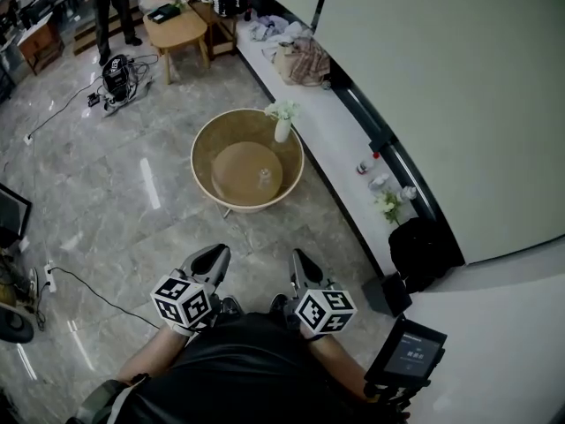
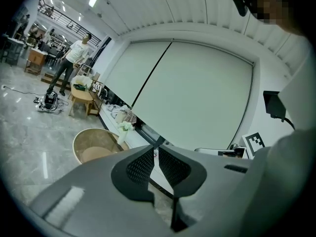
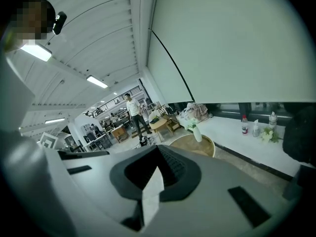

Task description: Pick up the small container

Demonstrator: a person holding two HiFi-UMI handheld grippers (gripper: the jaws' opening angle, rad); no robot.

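The small container [image 1: 264, 177], a clear little bottle, stands on the inner surface of a round wooden table with a raised rim [image 1: 205, 173]. A white vase with flowers [image 1: 282, 128] stands at the table's far edge. Both grippers are held close to the person's body, well short of the table. In the head view the left gripper [image 1: 218, 252] and the right gripper [image 1: 299, 257] point toward the table. The left gripper [image 2: 155, 149] is shut with nothing between its jaws. The right gripper [image 3: 158, 149] has its tips together, also empty. The table [image 2: 94, 147] and the vase [image 3: 197, 134] show beyond the jaws.
A long white ledge [image 1: 335, 140] runs along the window with small bottles [image 1: 366, 163], flowers and a bundle of bags [image 1: 300, 60]. A black bag [image 1: 419, 250] and a screen [image 1: 410, 352] sit at the right. Farther off are a wooden side table [image 1: 177, 29], a standing person [image 1: 113, 7] and floor cables [image 1: 115, 78].
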